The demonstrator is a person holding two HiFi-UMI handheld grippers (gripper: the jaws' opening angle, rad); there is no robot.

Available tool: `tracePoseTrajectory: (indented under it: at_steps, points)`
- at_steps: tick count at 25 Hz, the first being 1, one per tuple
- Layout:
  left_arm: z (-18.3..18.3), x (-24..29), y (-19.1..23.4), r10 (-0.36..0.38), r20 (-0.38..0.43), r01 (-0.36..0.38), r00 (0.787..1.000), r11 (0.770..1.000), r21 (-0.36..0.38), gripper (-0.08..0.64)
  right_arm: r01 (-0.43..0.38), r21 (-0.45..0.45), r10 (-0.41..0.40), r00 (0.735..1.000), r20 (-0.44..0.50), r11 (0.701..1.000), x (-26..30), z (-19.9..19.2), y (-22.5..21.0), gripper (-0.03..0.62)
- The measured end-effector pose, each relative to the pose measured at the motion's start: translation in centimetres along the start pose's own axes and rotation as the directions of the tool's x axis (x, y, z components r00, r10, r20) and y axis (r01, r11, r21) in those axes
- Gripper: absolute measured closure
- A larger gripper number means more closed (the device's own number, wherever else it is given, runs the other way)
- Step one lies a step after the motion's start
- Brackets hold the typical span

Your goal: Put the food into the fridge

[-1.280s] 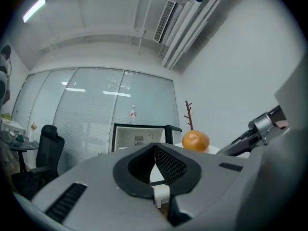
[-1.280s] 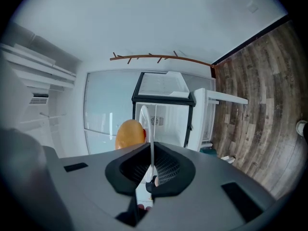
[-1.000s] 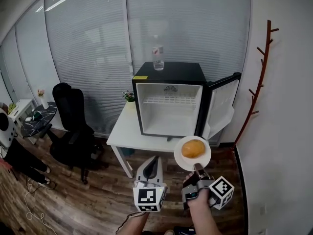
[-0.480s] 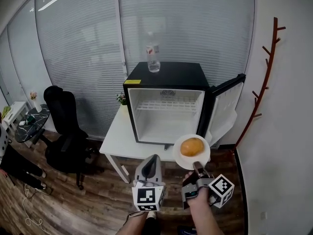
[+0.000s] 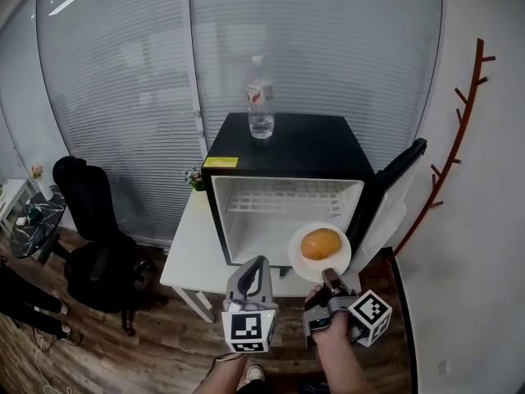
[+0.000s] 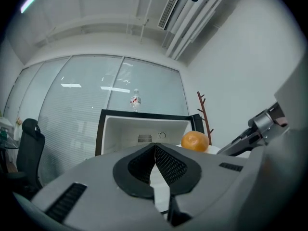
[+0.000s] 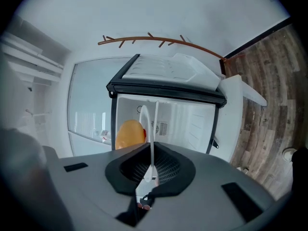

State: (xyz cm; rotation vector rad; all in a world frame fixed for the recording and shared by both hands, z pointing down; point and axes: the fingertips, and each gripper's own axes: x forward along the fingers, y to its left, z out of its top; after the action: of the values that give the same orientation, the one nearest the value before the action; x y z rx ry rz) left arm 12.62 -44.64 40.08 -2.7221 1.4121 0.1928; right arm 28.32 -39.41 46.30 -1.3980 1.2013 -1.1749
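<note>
A small black fridge (image 5: 283, 148) stands on a white table (image 5: 190, 253), its door (image 5: 394, 189) swung open to the right and its white inside (image 5: 279, 220) bare. My right gripper (image 5: 330, 284) is shut on the rim of a white plate (image 5: 335, 266) that carries an orange bun (image 5: 321, 243), held level just in front of the fridge opening. The right gripper view shows the plate (image 7: 153, 129) edge-on between the pads, the bun (image 7: 130, 134) to its left. My left gripper (image 5: 256, 271) hangs shut and empty beside it; the bun (image 6: 195, 141) shows there too.
A clear water bottle (image 5: 261, 97) stands on the fridge top. A black office chair (image 5: 90, 228) is at the left on the wood floor, and a small potted plant (image 5: 194, 177) sits behind the fridge. A branch-shaped coat rack (image 5: 459, 130) hangs on the right wall. Blinds cover the glass wall.
The view has closed in on the fridge, which now looks larger and nearer. The plate with the bun has come right up before the opening. Both grippers keep their places.
</note>
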Motion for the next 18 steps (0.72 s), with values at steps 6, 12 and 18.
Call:
tracePoseTrajectory:
  at_steps: [6,12,18]
  points:
    - [-0.7,4.4,3.8,-0.036,0.003,0.036,0.999,0.999,-0.011,0.534,0.024,0.000,-0.024,0.999,0.039,1.000,5.3,-1.0,0.4,0.557]
    - [-1.5,8.1,5.5,-0.080,0.015,0.080,0.997,0.996,-0.031,0.534,0.037,-0.001,-0.037,0.996,0.080,0.999,8.7,-0.8,0.2,0.557]
    - [-2.5,11.1,5.7,-0.099,0.016,0.099,0.995,0.995,-0.026,0.534,0.052,0.010,-0.053,0.994,0.094,0.999,11.5,0.1,-0.6,0.557]
